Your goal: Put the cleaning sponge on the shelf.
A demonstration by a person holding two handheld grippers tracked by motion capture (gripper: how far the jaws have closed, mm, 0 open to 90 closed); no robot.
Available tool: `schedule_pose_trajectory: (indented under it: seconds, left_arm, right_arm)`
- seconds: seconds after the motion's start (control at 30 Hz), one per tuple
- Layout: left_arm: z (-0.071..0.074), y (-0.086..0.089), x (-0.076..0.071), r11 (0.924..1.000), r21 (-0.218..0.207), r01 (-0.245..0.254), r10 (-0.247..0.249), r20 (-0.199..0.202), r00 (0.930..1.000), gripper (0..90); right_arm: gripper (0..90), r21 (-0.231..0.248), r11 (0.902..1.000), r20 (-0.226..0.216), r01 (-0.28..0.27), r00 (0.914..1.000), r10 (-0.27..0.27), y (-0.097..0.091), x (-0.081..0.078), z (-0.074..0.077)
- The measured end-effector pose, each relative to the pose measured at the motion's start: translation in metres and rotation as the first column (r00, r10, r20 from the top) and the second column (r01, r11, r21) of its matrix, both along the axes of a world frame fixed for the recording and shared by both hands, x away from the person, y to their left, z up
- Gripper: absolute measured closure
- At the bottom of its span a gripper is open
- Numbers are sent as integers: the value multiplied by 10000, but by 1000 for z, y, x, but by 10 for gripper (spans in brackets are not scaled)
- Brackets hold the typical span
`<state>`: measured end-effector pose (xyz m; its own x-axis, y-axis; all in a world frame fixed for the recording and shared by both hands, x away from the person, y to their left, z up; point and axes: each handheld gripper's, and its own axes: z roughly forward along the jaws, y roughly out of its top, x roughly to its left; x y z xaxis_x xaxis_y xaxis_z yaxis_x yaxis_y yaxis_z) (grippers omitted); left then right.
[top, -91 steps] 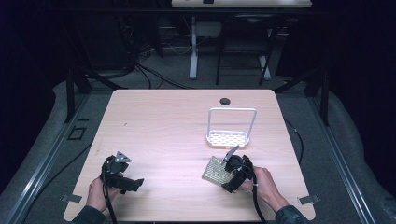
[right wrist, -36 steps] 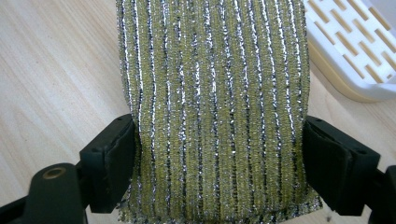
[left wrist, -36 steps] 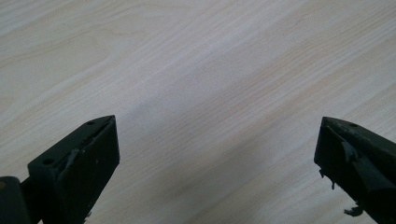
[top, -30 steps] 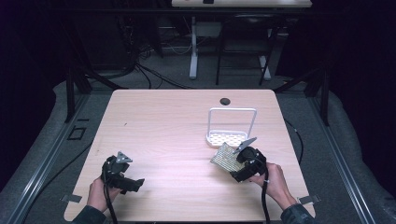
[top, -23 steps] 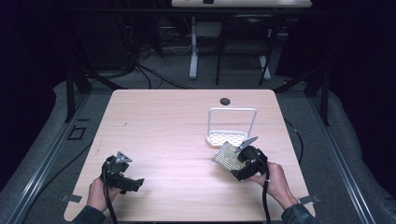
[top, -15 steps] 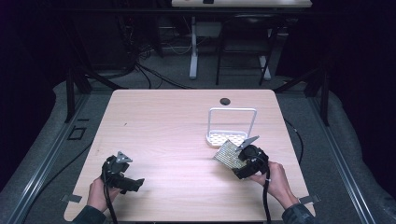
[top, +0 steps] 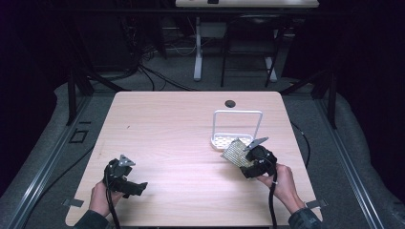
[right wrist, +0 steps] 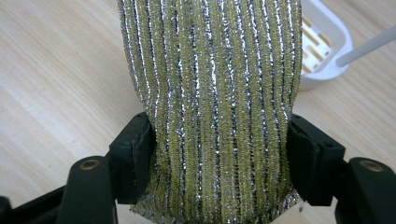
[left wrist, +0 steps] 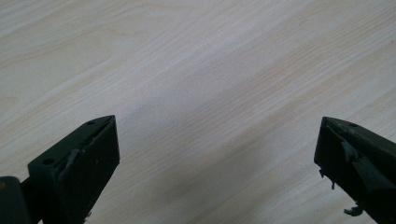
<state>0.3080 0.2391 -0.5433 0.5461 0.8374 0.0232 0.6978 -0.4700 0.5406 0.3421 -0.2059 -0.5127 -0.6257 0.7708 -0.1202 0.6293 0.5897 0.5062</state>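
A glittery scouring sponge (top: 235, 151), yellow-green with silver stripes, is squeezed between the jaws of my right gripper (top: 244, 160). In the right gripper view the sponge (right wrist: 210, 88) bulges between the two black fingers (right wrist: 135, 154), which have just been closing on it. It hangs right in front of a white rack (top: 224, 141) with a tall wire handle. The rack's slotted base (right wrist: 324, 44) lies just past the sponge. My left gripper (top: 136, 187) rests at the table's front left, its jaws (left wrist: 217, 149) open over bare wood.
The light wooden table (top: 167, 133) has a small black grommet (top: 230, 103) near its far edge. Dark floor, cables and desk legs lie beyond the table. A cable trails from each gripper toward the person's forearms.
My right gripper has carried the sponge away from the front edge toward the white rack, and its jaws now pinch the sponge tighter. The left gripper has not moved.
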Motion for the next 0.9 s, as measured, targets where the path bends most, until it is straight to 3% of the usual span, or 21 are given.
schedule_pose_trajectory:
  seconds: [0.2,0.47,0.9]
  left_arm:
    - [0,0,0,10000,48,-44,44,-8,10000,0]
    - [0,0,1,10000,69,-16,16,-27,10000,0]
    - [0,0,0,10000,28,-45,45,50,10000,0]
  right_arm:
    - [336,-19,9990,296,456,9985,-456,3,5,3]
    - [339,-384,9955,779,871,9934,-839,6,9,4]
    - [340,-306,9935,803,1099,9910,-1072,13,20,2]
